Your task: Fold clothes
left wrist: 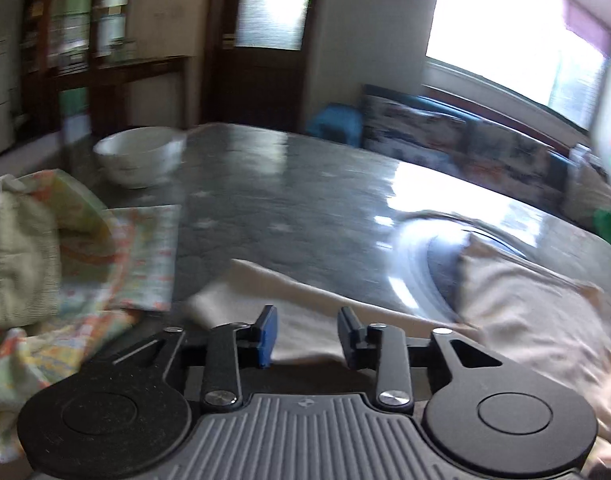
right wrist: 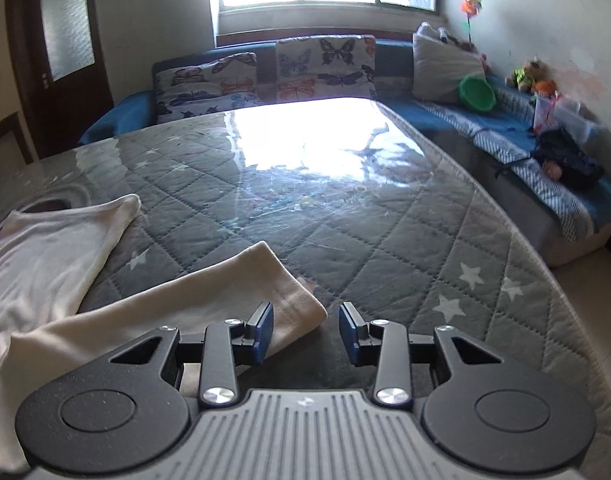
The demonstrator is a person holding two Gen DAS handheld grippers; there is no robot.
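Observation:
A cream garment [left wrist: 525,308] lies on the grey quilted table [left wrist: 297,200], blurred at the right of the left wrist view. A flat strip of it runs under my left gripper [left wrist: 307,320]. That gripper is open; the cloth shows in the gap between the blue pads [left wrist: 268,332], which do not press on it. In the right wrist view the same cream garment [right wrist: 177,308] ends in a ribbed cuff just left of my right gripper [right wrist: 305,316]. This gripper is open too, with bare table in its gap. A second cream fold [right wrist: 53,248] lies further left.
A heap of patterned clothes [left wrist: 85,272] sits at the table's left, with a white bowl [left wrist: 139,156] behind it. Beyond the table [right wrist: 385,240] stands a blue sofa with butterfly cushions [right wrist: 265,76], a green bowl [right wrist: 477,92] and toys. A shiny sheet covers the tabletop.

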